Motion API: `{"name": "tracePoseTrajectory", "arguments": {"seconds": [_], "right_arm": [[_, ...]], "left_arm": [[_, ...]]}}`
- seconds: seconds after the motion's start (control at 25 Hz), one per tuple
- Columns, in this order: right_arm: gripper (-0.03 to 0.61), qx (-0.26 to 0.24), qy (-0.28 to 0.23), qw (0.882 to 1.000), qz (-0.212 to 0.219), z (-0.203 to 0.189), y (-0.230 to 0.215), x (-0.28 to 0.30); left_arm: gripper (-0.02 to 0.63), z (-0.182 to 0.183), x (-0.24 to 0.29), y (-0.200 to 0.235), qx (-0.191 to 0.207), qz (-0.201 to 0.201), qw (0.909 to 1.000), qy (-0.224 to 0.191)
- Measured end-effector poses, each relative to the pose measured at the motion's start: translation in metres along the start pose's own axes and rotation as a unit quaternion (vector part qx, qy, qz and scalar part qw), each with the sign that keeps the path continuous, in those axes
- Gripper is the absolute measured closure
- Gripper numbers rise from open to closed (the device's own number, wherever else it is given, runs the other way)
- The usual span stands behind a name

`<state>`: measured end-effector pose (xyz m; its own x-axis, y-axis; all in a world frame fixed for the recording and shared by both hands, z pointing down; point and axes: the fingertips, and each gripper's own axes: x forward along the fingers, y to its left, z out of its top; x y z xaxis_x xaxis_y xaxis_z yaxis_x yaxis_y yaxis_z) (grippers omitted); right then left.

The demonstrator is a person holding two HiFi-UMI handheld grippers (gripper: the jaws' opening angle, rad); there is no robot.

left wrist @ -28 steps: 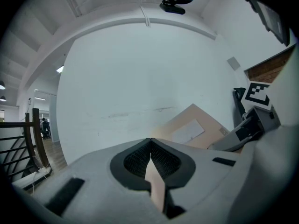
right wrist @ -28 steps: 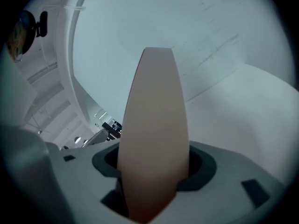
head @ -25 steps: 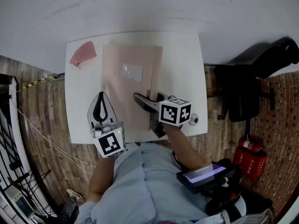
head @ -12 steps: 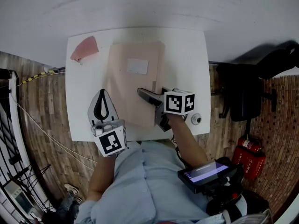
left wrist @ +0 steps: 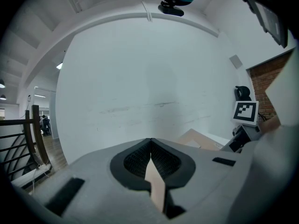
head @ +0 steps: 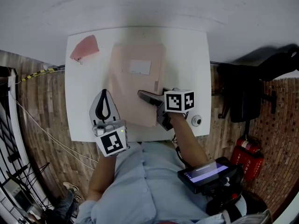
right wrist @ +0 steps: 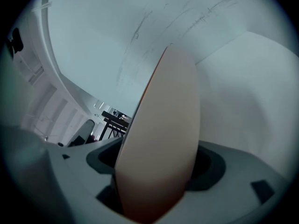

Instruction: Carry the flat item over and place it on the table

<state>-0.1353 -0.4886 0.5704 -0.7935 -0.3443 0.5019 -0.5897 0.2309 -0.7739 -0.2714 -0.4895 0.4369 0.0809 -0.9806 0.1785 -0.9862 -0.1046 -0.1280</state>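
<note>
The flat item is a pale pink envelope with a white label. It lies on the white table. My right gripper sits at its near right edge, one finger over the envelope. The jaws have just been opening and stand apart, with the envelope's edge still between them and gaps at the pads. My left gripper rests at the table's near left, beside the envelope and apart from it. Its tips meet, so it is shut.
A pink wedge-shaped piece lies at the table's far left corner. A small round object sits by the near right edge. A black chair and red extinguishers stand to the right. A white wall lies beyond the table.
The right gripper has sunk a little with the envelope's edge, and the envelope now lies flatter on the table. The left gripper has stayed put.
</note>
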Motion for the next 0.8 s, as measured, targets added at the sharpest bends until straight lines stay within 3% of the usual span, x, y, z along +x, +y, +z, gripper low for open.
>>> {"name": "tracePoseTrajectory", "arguments": {"seconds": [0.8], "right_arm": [[0.091, -0.087, 0.002, 0.990, -0.108, 0.003, -0.025, -0.003]], "left_arm": [[0.604, -0.008, 0.000, 0.002, 0.008, -0.004, 1.0000, 0.003]]}}
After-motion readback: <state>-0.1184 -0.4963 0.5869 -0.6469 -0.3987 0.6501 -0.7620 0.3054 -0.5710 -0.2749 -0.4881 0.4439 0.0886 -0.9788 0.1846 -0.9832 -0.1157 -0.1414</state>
